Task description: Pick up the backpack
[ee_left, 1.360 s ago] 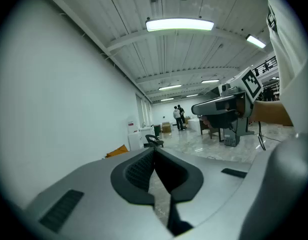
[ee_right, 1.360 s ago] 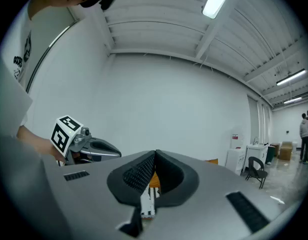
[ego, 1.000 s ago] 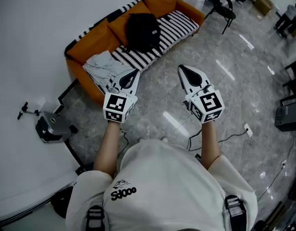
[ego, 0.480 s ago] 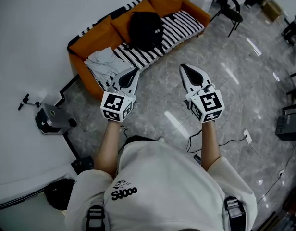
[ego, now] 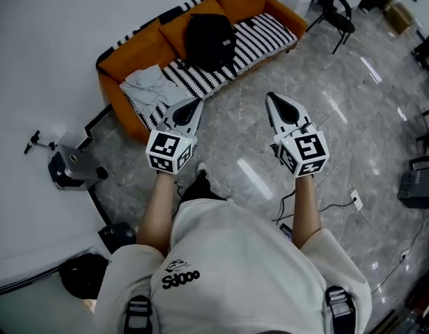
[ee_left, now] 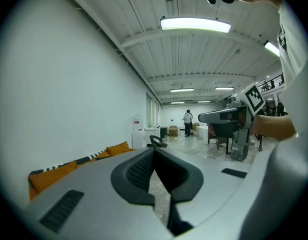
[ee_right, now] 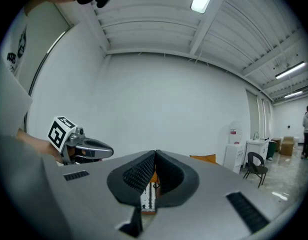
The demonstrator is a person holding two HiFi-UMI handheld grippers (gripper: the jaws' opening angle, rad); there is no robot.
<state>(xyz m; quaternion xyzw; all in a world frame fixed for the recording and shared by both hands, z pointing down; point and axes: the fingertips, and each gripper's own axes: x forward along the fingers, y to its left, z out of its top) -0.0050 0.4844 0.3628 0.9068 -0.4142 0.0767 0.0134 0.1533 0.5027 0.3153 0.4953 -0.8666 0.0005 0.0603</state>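
Standing well short of the orange sofa (ego: 124,54), the person holds left gripper (ego: 188,110) and right gripper (ego: 280,106) closed, empty; the black backpack (ego: 209,40) sits on its striped seat.

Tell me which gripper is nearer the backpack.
Left. The left gripper hovers by the sofa, below the backpack; the right gripper is farther off, over floor.

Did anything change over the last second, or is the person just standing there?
The person seems to have taken a step: a shoe now shows ahead of the body. Nothing was taken hold of or let go. The left gripper and right gripper remain held out, jaws shut and empty, and the backpack still lies on the sofa.
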